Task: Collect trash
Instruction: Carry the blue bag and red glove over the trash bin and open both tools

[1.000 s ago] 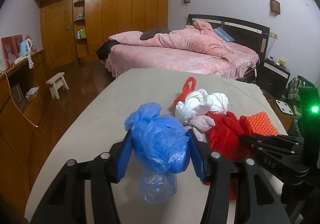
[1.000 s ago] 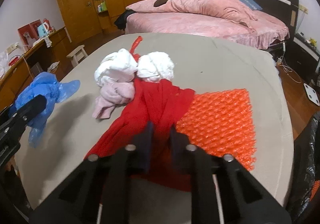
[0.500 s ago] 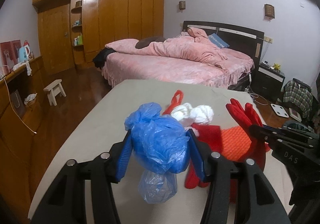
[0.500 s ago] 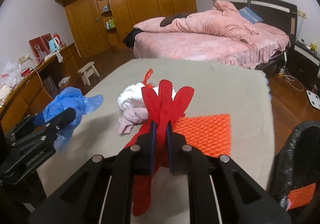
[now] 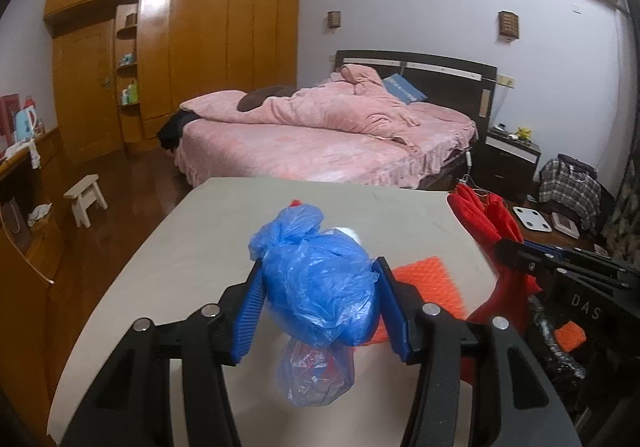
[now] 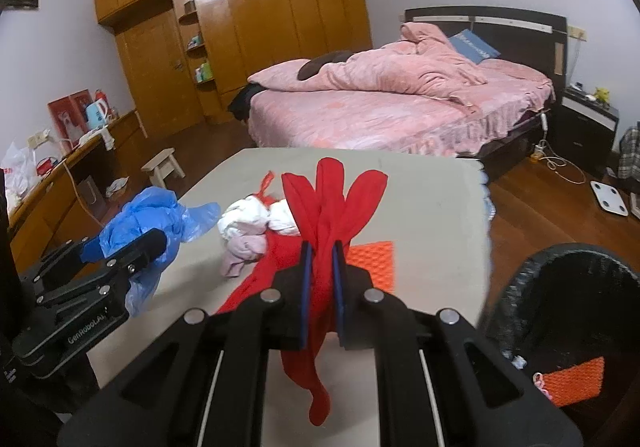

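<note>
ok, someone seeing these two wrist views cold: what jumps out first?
Both grippers are loaded: the left gripper is clamped on a crumpled blue plastic bag held above the beige table, and the right gripper pinches a red cloth that dangles below its fingers. Next, the black-lined bin at lower right, an orange mesh sheet already inside.

Showing two black grippers: left gripper (image 5: 320, 311) wearing ribbed blue pads (image 5: 248, 317) on angular black fingers, silver screws (image 5: 209, 310) dotting the joints; right gripper (image 6: 320, 287) carrying thin blue pads, round silver screws, and white "DAS" lettering (image 5: 586, 307) along its side.
</note>
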Available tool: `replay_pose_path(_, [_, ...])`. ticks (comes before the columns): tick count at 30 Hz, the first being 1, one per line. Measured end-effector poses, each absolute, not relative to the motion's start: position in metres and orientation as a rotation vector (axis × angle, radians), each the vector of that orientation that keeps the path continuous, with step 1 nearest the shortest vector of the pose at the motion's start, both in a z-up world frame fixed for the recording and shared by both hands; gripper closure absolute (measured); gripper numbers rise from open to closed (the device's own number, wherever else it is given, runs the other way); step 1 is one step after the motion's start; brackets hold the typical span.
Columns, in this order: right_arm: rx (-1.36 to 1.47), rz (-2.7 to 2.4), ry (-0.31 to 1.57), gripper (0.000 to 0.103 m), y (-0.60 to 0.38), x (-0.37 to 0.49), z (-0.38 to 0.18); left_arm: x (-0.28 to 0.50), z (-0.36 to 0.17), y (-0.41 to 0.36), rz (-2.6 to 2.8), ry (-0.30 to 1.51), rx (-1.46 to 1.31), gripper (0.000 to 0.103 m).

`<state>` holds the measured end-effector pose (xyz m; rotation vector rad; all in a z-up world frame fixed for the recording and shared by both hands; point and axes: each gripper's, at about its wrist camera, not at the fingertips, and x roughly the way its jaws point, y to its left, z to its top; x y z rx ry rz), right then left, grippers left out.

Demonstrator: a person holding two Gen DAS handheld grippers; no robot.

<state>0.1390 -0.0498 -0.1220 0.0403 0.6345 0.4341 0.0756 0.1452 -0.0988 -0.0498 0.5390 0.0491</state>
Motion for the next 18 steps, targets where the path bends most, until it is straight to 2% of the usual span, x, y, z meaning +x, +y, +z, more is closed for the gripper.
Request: replay_pose_path(18, [0.09,0.25,0.579,0.094,-0.155,0.116,-0.103,0.081,-0.076,0.042,-0.165,0.506,-0.006,0.05])
